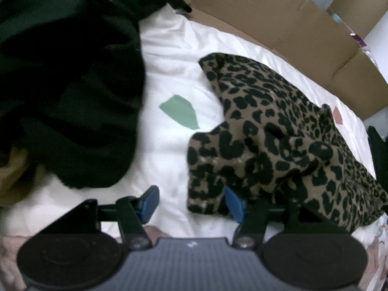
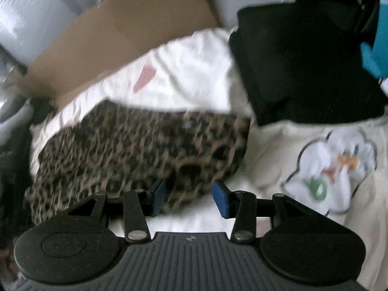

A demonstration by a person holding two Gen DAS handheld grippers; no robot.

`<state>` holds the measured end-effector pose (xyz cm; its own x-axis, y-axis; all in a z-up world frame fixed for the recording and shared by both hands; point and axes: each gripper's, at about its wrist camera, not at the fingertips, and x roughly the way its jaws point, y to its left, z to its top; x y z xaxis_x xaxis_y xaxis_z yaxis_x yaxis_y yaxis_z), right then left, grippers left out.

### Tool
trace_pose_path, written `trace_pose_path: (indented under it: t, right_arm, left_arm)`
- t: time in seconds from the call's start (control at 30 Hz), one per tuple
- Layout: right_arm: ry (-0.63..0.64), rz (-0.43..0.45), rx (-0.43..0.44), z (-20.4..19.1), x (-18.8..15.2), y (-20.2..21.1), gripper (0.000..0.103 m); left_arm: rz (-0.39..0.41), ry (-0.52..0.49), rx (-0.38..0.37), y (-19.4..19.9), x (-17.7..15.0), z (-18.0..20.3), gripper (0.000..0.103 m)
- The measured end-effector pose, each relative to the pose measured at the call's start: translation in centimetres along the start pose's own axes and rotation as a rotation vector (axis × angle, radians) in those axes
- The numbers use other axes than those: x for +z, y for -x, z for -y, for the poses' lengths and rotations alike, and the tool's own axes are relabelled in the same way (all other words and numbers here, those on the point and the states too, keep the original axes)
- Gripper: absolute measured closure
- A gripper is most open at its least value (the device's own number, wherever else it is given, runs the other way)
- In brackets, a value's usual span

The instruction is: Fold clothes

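The leopard-print garment (image 1: pixel 278 133) lies bunched on the white bedsheet (image 1: pixel 169 60) beside a dark pile of clothes (image 1: pixel 68 84), the left gripper (image 1: pixel 191 203) spread at its near edge and the right gripper (image 2: pixel 189 198) also parted, seemingly gripping nothing through the blur.

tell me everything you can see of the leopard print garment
The leopard print garment is tan with black spots and looks like soft knit. It lies bunched and loosely folded, not flat, on the white bedding, with a raised knob of fabric on top. A dark clothes pile lies apart from it, cardboard behind. The left tongs stand open at its near corner, which overlaps one blue pad; the right tongs are open at its edge, not gripping.
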<state>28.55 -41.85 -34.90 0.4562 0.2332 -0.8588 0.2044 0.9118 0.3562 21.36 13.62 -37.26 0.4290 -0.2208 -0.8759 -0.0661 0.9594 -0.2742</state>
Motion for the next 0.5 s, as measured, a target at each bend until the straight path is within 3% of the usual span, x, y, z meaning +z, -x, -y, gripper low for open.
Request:
trace_pose_path:
  t: [0.27, 0.5]
  right_arm:
    - [0.06, -0.131, 0.113, -2.9, -3.6, -4.2, 0.05]
    - [0.108, -0.12, 0.157, -5.3, -4.6, -7.8, 0.047]
  left_arm:
    - [0.017, 0.014, -0.04, -1.8, 0.2, 0.5, 0.04]
    - [0.023, 0.038, -0.073, -2.2, 0.2, 0.5, 0.046]
